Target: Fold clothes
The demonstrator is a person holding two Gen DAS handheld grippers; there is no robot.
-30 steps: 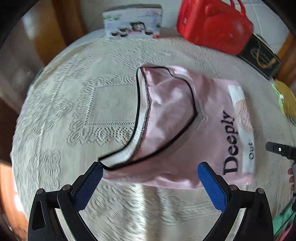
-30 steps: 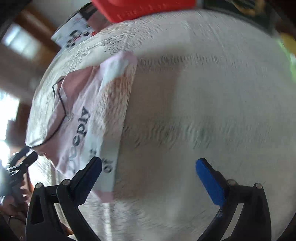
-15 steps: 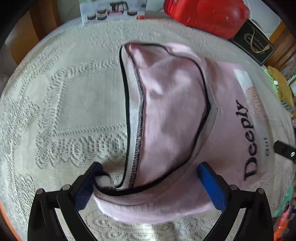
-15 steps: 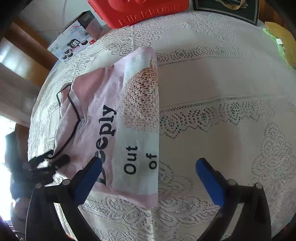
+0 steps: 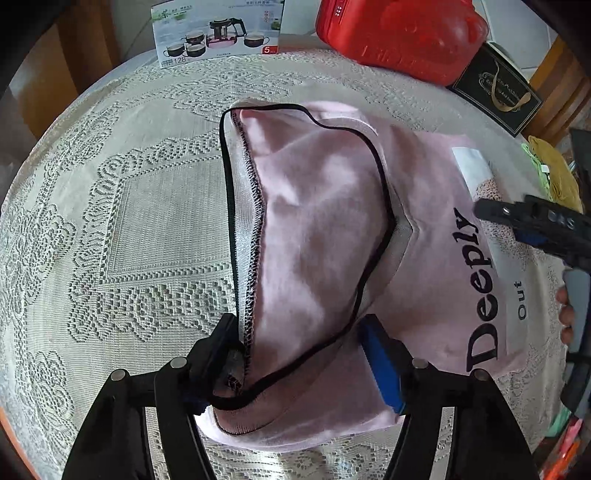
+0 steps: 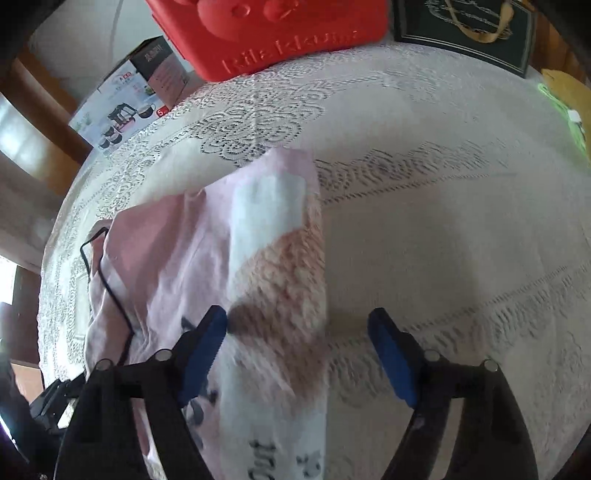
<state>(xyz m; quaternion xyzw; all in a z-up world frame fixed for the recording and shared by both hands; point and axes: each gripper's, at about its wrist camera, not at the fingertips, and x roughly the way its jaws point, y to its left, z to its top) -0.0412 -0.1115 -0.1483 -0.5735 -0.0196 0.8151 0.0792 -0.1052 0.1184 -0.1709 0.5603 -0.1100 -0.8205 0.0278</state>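
Observation:
A pink shirt (image 5: 314, 221) with a black-trimmed neckline and "Deeply Out" lettering lies folded on the lace tablecloth (image 5: 147, 221). My left gripper (image 5: 301, 339) is down at the shirt's near edge, open. Its fingers straddle the collar, and the left finger touches the trim. In the right wrist view the shirt (image 6: 177, 251) shows its white printed panel. My right gripper (image 6: 297, 328) is open over that panel's right edge, one finger above cloth and one above bare table. The right gripper (image 5: 517, 218) also shows in the left wrist view, over the print.
A red plastic case (image 5: 399, 37), a tea-set box (image 5: 218, 29) and a black gift box (image 5: 495, 92) stand along the table's far side. A yellow-green item (image 5: 554, 173) lies at the right edge. A hand (image 5: 567, 314) holds the right gripper.
Both grippers have come forward and down onto the shirt. The finger gaps of both have narrowed. The left fingers now sit around the collar, and the right fingers over the printed panel's edge.

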